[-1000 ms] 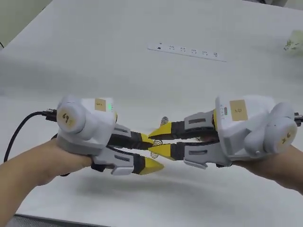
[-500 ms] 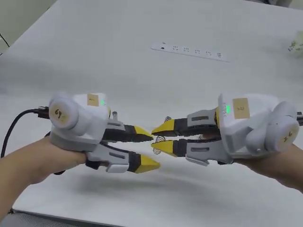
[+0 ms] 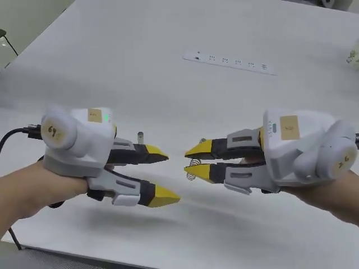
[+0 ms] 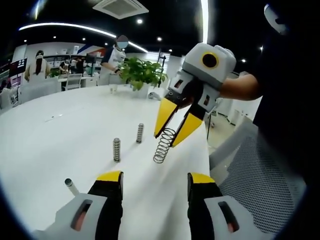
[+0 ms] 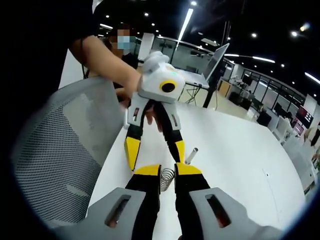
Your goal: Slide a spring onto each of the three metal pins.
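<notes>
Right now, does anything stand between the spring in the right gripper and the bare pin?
Yes, probably: the open left gripper. One of its jaws lies between the spring and the bare pin.

White table (image 3: 168, 84), left gripper (image 3: 173, 177) and right gripper (image 3: 187, 160) white with yellow-tipped black jaws, silvery spring (image 4: 162, 145), green plant (image 4: 142, 72)

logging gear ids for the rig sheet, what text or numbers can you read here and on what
"69", likely: left round sticker, on the left hand-held gripper.
Right round sticker, on the right hand-held gripper: too blurred.
Left top label, right top label: too blurred.
Power strip markings: too small.
</notes>
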### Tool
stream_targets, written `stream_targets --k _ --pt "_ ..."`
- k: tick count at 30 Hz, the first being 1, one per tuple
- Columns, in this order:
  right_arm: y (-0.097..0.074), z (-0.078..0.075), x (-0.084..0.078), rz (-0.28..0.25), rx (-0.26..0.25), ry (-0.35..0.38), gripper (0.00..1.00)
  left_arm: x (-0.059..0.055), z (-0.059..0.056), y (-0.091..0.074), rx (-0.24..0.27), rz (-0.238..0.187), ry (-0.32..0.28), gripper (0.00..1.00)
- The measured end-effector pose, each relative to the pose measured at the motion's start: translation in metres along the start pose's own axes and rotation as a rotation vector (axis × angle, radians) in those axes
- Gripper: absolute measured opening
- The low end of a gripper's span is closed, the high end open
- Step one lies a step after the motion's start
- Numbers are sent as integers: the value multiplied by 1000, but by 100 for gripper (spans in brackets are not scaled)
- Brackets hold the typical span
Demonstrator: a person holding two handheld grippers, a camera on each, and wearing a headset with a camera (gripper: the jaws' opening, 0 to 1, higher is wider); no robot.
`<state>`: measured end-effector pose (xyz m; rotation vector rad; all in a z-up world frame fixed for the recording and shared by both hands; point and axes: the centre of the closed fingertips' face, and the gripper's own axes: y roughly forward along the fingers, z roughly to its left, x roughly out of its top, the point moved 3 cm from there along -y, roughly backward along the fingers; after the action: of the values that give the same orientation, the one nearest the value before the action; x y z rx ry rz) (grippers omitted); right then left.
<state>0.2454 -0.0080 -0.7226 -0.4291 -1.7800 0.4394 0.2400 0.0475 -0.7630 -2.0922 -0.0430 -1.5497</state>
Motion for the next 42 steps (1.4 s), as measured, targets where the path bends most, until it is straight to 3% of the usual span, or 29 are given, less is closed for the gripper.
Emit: stream_targets --k 17,25,35,39,42 --pt "1 -6 1 6 -11 -12 7 -10 7 -26 66 9 -35 60" --pt "1 -5 -2 18 -13 -19 8 -7 22 -47 115 -9 -51 68" --pt "1 -8 -3 27 -30 -23 8 -13 28 -60 166 -16 -68 81" --pt "3 -8 -4 28 -29 -24 8 -16 30 -65 206 -17 -94 97" --pt "5 -8 -3 29 -24 -28 8 -18 32 -68 222 -16 -94 98"
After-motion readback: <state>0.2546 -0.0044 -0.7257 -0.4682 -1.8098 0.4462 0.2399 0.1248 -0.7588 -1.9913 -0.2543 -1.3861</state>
